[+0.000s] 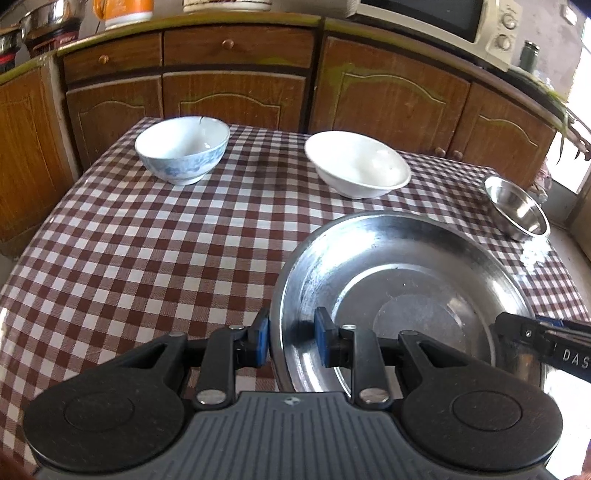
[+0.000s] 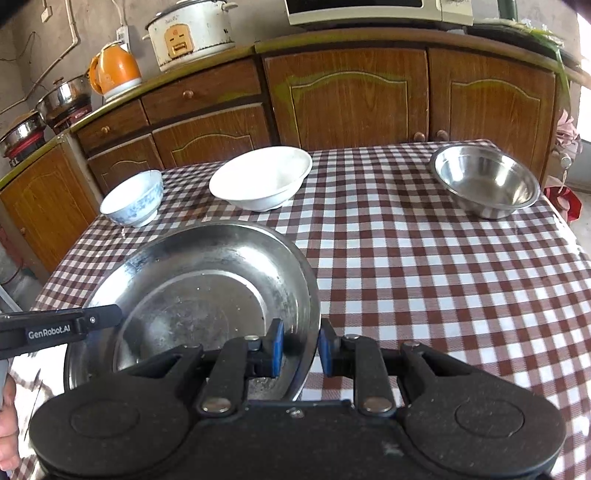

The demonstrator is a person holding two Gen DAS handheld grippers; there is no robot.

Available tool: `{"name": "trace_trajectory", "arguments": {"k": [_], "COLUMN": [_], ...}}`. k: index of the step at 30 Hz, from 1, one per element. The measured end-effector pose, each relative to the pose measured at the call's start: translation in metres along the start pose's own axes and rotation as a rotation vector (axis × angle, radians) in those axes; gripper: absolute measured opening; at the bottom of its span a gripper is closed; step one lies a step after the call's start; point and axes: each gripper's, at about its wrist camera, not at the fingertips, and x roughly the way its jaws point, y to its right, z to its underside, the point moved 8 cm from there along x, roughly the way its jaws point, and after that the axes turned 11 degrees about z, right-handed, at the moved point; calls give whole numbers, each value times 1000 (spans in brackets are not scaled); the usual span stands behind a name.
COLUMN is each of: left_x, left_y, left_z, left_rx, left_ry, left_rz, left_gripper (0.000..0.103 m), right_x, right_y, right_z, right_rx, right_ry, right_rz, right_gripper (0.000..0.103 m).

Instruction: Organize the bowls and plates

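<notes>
A wide steel plate hangs over the checked table, held by both grippers. My left gripper is shut on its left rim, and my right gripper is shut on its right rim. Each gripper's side also shows in the other view, at the plate's far rim. Beyond the plate stand a blue-patterned white bowl, a plain white bowl and a small steel bowl, all upright on the cloth.
The table wears a brown and white checked cloth. Wooden cabinets stand just behind it, with a microwave, a rice cooker, an orange kettle and pots on the counter.
</notes>
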Motion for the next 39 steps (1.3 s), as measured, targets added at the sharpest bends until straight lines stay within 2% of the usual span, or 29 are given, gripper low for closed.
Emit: {"name": "trace_trajectory", "arguments": {"k": [13, 39], "left_x": [27, 47], "left_y": [-18, -32], "left_z": [-2, 3], "left_rx": [-12, -10], "left_ry": [-14, -19], "left_rz": [-9, -30], "left_gripper": [26, 27], "right_x": [38, 57], "right_y": [-10, -18], "right_z": [0, 10], "right_rx": [-1, -20], "right_ry": [-28, -55], "right_rz": [-1, 6], "right_gripper": [27, 26]}}
